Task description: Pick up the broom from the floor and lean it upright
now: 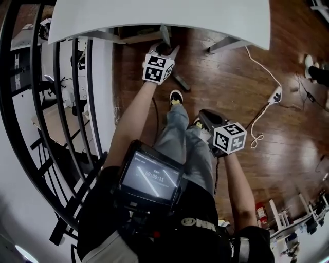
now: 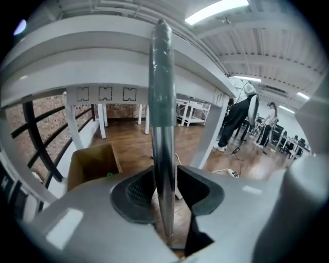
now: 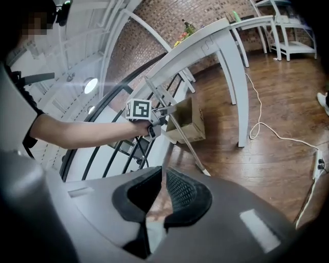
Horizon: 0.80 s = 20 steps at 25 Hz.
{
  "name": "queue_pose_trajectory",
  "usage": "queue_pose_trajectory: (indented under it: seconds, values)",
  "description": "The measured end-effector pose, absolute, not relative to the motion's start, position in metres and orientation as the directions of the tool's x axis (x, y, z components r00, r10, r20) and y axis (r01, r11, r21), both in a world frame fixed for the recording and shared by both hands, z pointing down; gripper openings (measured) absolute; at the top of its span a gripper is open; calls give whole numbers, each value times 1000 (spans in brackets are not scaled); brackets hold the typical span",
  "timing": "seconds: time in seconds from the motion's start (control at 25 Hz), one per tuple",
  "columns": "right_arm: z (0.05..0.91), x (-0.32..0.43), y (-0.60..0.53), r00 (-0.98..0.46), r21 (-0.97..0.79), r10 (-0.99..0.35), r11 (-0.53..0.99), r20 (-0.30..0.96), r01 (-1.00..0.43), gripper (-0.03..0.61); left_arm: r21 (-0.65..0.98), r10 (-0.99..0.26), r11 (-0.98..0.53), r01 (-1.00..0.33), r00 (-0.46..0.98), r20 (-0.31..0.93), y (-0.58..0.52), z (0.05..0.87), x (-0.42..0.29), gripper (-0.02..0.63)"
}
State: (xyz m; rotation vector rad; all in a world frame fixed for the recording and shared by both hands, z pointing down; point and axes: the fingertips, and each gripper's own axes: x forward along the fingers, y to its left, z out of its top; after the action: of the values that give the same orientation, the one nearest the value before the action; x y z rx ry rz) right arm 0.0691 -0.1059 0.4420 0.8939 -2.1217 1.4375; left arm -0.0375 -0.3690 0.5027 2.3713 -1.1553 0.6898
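The broom handle (image 2: 162,102) is a thin metal pole with a grey-green grip at its top, which rises in front of the white table's edge. My left gripper (image 2: 164,187) is shut on it, a dark pad on either side of the pole. In the head view the left gripper (image 1: 165,49) is at the table edge, and the broom handle (image 1: 179,79) slants down from it to the floor. The right gripper view shows the broom handle (image 3: 185,141) leaning from that hand to the floorboards. No brush head shows. My right gripper (image 3: 163,190) is shut with nothing in it, lower right by my legs.
A white table (image 1: 154,15) spans the top, with a black railing (image 1: 61,102) and stairwell to the left. A cardboard box (image 2: 92,164) sits under the table by the railing. A white cable and power strip (image 1: 276,95) lie on the wood floor at right. People (image 2: 236,118) stand farther off.
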Motion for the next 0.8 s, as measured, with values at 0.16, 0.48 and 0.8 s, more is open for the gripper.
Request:
queue_pose_trajectory:
  seconds: [0.16, 0.48, 0.8]
  values:
    - [447, 71, -104, -708, -658, -271, 263, 652, -706, 34, 147, -574, -583, -799, 533, 622, -350, 507, -37, 169]
    - [448, 70, -108, -712, -649, -263, 294, 650, -701, 34, 187, -595, -498, -847, 491, 637, -326, 499, -76, 267]
    - [347, 65, -99, -768, -600, -371, 480, 523, -640, 49, 224, -719, -459, -860, 507, 476, -205, 348, -72, 169]
